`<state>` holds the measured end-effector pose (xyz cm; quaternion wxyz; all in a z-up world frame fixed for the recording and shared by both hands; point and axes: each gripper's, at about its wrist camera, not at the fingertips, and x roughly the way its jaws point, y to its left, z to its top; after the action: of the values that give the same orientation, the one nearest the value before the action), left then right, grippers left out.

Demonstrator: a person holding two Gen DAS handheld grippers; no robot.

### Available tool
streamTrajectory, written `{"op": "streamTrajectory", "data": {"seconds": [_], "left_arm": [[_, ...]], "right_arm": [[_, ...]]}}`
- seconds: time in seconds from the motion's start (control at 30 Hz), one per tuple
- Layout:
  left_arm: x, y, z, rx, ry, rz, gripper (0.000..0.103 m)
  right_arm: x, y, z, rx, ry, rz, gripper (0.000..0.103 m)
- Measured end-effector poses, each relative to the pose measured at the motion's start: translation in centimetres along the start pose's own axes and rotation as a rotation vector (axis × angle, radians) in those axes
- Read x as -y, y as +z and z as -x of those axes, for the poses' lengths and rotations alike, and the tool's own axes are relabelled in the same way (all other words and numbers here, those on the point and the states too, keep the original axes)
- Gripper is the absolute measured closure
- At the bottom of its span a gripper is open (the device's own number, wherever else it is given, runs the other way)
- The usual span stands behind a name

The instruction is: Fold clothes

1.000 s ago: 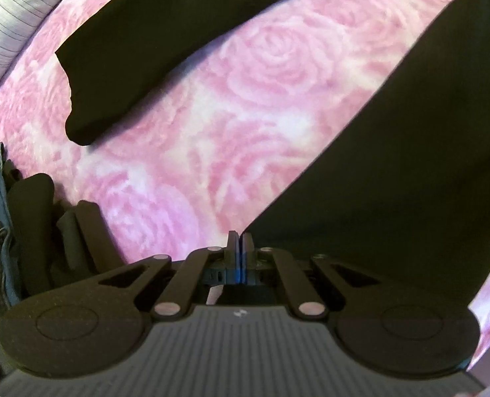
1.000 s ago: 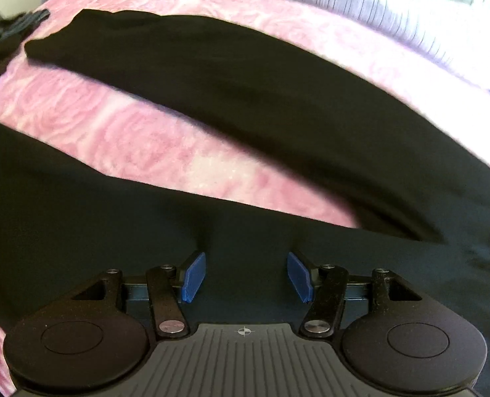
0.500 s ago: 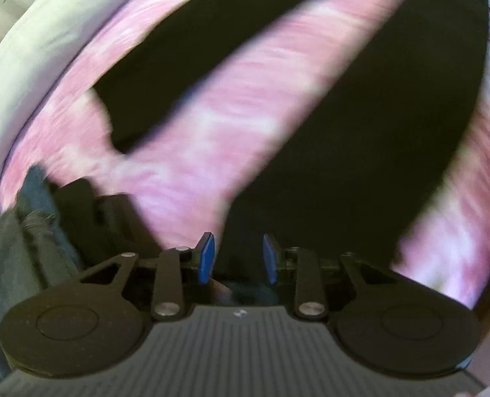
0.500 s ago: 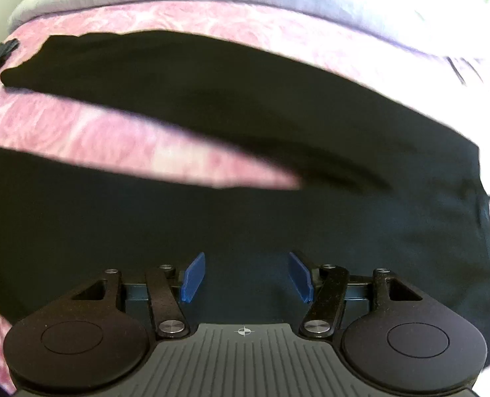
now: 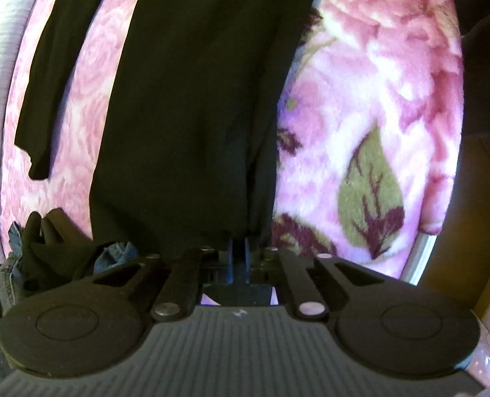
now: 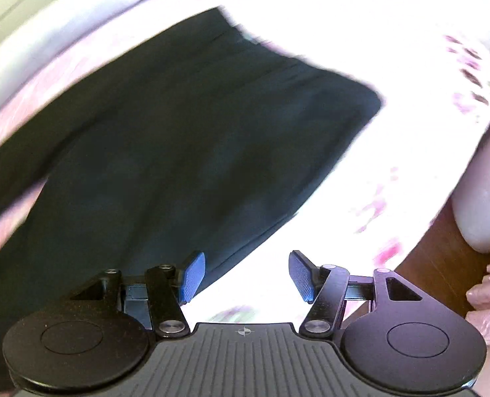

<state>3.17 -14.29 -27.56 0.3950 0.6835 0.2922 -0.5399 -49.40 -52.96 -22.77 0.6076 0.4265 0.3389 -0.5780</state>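
Black trousers (image 5: 192, 99) extend ahead of the left gripper (image 5: 238, 248), pinched shut on their hem; right gripper (image 6: 245, 274) gapes empty, trouser edge beside its left pad. Keep the hem taut.

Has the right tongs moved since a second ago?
Yes. The right tongs were over the black garment; now open over its edge, toward the blanket.

Left gripper (image 5: 239, 251) pinches black garment (image 5: 192, 99) over pink floral blanket (image 5: 377, 106).
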Motion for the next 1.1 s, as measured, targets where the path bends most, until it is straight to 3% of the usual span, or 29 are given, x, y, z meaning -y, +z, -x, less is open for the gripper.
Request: {"op": "streamTrajectory", "data": {"seconds": [0.1, 0.2, 0.37, 0.4, 0.43, 0.5, 0.63, 0.73, 0.8, 0.83, 0.9, 0.97, 1.1], "left_arm": [[-0.3, 1.3, 0.2, -0.063, 0.018, 0.005, 0.099], [-0.3, 2.7, 0.2, -0.135, 0.050, 0.011, 0.100], [-0.6, 4.4, -0.8, -0.248, 0.075, 0.055, 0.101], [-0.6, 4.7, -1.0, -0.268, 0.078, 0.059, 0.101], [-0.5, 5.1, -1.2, -0.286, 0.079, 0.064, 0.101], [0.2, 5.9, -0.6, -0.299, 0.067, 0.078, 0.101], [1.4, 7.5, 0.3, -0.277, 0.031, 0.083, 0.102], [2.4, 7.3, 0.1, -0.271, -0.003, 0.097, 0.102], [2.9, 6.7, -0.1, -0.271, -0.012, 0.104, 0.102], [3.0, 6.3, 0.0, -0.266, -0.012, 0.109, 0.102], [3.2, 5.1, 0.5, -0.237, -0.011, 0.127, 0.102], [3.3, 4.3, 1.3, -0.204, -0.016, 0.146, 0.102], [3.9, 2.8, 2.9, -0.121, -0.018, 0.193, 0.101]], "right_arm": [[4.2, 2.7, -1.1, 0.055, 0.042, -0.138, 0.042], [7.6, 6.6, -3.3, 0.104, 0.154, -0.271, 0.042], [11.7, 9.9, -8.5, 0.103, 0.307, -0.420, 0.042], [12.2, 10.4, -9.1, 0.100, 0.322, -0.439, 0.072], [12.7, 11.0, -9.1, 0.100, 0.328, -0.439, 0.087], [14.1, 12.2, -8.8, 0.093, 0.349, -0.415, 0.093], [16.7, 15.1, -8.6, 0.088, 0.379, -0.344, 0.093], [15.9, 16.5, -9.6, 0.060, 0.339, -0.218, 0.093], [15.0, 16.3, -9.5, 0.065, 0.296, -0.198, 0.091], [14.6, 15.9, -9.4, 0.064, 0.270, -0.193, 0.089], [13.7, 15.3, -8.7, 0.072, 0.189, -0.184, 0.062], [12.7, 14.2, -7.3, 0.082, 0.117, -0.176, 0.054], [8.1, 11.6, -4.1, 0.082, 0.106, -0.085, 0.052]]}}
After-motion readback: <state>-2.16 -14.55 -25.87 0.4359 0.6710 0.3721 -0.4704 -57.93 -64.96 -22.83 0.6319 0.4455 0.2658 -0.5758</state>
